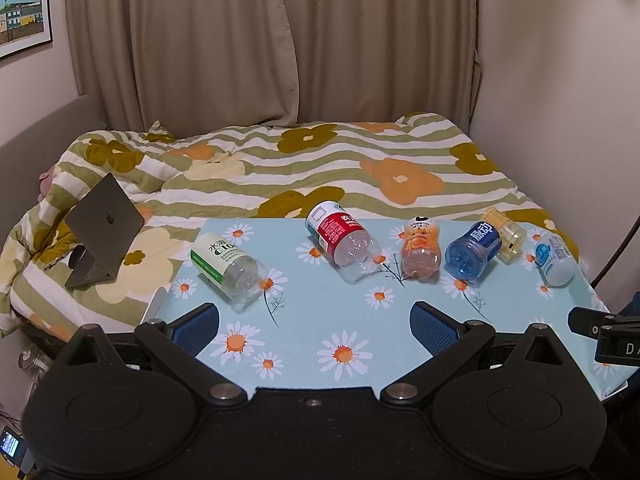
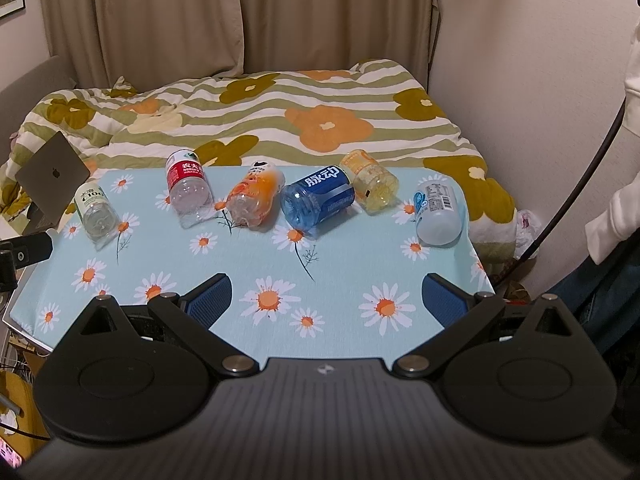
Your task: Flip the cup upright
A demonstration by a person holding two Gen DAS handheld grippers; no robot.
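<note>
Blue ribbed pads (image 1: 198,328) framed my view on both sides, and nothing lay between them: my left gripper (image 1: 314,326) was spread wide and empty over the near edge of the table (image 1: 320,320), and my right gripper (image 2: 326,300) stood just as wide and just as empty. Beneath them the daisy-printed cloth (image 2: 248,264) lay bare along its near half.

Past that bare stretch, the cups formed a ragged row across the far half of the table, every one on its side. They looked like cut-down drink bottles with their labels left on. From my left came the green-and-white cup (image 1: 226,266), apart from the others; then the red-labelled cup (image 1: 340,238); then the orange cup (image 1: 420,250) just beside it. The blue cup (image 1: 474,250) touched or nearly touched the yellow cup (image 1: 506,236) behind it. The pale blue cup (image 1: 556,260) lay off near the right edge.

I judged the task not yet begun: six cups down, none upright, neither gripper near any of them. Each would need grasping across its body and turning onto its closed end. From here I could not tell for certain which end of each was open.

Beyond the table lay the bed with its flowered quilt (image 1: 320,160), a laptop (image 1: 102,232) half open on it at the left, and curtains (image 1: 280,40) behind.
</note>
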